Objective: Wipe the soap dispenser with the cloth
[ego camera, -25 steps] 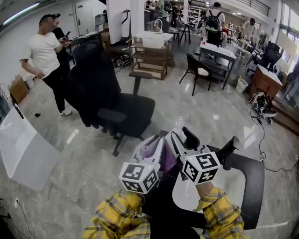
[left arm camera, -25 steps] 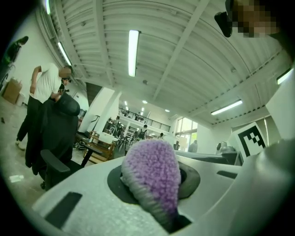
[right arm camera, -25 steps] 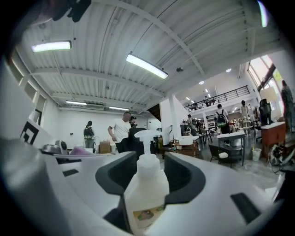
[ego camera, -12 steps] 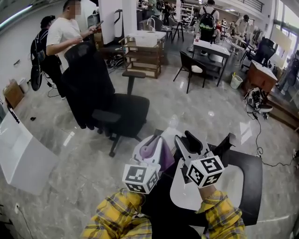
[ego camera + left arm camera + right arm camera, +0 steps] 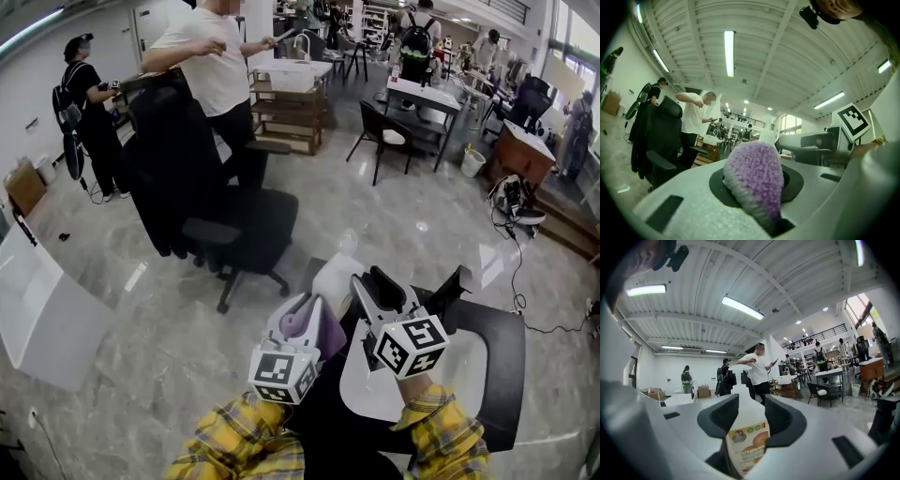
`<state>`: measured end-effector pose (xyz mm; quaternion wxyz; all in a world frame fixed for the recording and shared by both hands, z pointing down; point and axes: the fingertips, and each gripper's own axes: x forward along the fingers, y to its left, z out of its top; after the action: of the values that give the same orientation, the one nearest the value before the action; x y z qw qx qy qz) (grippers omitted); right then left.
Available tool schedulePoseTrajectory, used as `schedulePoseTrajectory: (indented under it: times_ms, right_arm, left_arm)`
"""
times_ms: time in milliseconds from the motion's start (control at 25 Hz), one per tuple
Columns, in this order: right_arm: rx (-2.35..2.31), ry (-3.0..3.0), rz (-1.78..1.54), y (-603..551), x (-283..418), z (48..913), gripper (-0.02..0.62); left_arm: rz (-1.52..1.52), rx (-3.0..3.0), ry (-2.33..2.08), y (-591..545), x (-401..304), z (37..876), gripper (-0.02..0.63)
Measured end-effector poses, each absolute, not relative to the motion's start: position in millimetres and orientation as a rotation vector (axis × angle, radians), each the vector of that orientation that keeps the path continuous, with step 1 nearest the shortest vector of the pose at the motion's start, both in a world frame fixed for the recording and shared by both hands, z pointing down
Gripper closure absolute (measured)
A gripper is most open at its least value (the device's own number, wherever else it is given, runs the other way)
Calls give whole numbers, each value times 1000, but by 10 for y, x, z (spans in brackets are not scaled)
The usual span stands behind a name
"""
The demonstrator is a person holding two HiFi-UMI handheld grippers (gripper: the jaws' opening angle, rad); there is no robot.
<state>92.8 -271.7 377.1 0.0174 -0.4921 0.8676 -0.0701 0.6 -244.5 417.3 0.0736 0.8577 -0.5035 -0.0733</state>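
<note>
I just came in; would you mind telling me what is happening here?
A person in yellow plaid sleeves holds a gripper in each hand above a workshop floor. The left gripper is shut on a purple cloth, and the right gripper is clamped on a soap dispenser, a labelled pump bottle. The cloth sits close beside the bottle; whether it touches is unclear. Other people stand farther back by a black office chair.

The cloth point(image 5: 298, 324) sits in the left gripper point(image 5: 757, 174), just left of the soap dispenser point(image 5: 336, 275) in the right gripper point(image 5: 747, 417). Behind both, an office chair point(image 5: 246, 220) stands on the floor point(image 5: 394, 202), with a person point(image 5: 220, 67) behind it.
</note>
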Motion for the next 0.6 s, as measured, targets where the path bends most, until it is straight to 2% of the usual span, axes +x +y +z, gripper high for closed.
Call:
schedulePoseTrajectory:
  times_ms: [600]
  right_arm:
    - [-1547, 2696, -277, -2678, 1082, 3911, 430]
  left_arm:
    - [-26, 2471, -1498, -2473, 55, 4833, 549]
